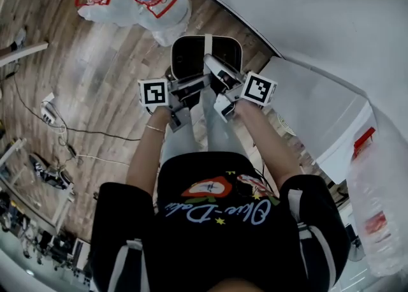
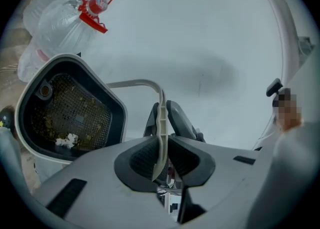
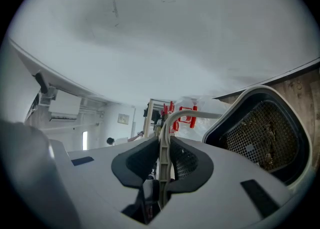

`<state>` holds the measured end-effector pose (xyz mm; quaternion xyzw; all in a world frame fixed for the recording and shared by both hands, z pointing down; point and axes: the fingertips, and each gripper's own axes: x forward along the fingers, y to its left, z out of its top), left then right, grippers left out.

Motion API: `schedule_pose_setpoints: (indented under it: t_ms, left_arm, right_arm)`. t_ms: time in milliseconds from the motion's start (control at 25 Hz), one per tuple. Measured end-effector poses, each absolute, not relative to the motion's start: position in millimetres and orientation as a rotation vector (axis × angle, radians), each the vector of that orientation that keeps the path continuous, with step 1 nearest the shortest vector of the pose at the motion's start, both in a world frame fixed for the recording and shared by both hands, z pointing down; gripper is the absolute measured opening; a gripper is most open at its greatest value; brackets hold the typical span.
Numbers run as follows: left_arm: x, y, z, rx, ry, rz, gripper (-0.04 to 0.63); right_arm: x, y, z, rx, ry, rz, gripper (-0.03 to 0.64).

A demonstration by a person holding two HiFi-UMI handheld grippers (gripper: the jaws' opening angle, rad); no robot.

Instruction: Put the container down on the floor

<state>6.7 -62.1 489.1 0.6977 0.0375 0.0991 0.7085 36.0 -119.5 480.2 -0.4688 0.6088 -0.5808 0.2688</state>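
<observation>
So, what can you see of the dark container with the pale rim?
It is a rounded dark container with a pale rim, plastic by its look. Inside lies a dark mesh insert with yellowish crumbs and a white scrap. A thin pale handle arches over the opening; the left gripper and the right gripper both clamp it. It is above the wooden floor; whether it touches I cannot tell.

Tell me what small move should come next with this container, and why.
Probably lower the container straight down onto the wood floor: the left hand-held gripper and right hand-held gripper both clamp its white handle, and it looks unsupported.
</observation>
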Motion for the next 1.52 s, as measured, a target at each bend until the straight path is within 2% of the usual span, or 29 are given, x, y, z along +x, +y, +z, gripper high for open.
schedule_pose_setpoints:
  t_ms: [240,1520]
  left_arm:
    - [15.3,-67.1,559.3,1.552,0.077,0.264,0.057]
    - [28.2,-84.9,777.2,1.512,0.037,0.360,0.057]
  right_arm:
    - [46.9,-123.3,550.9,-1.255,1.600,-1.557,0.057]
    - [55.0,-145.7,772.0,-1.333,1.520,-1.727,0.057]
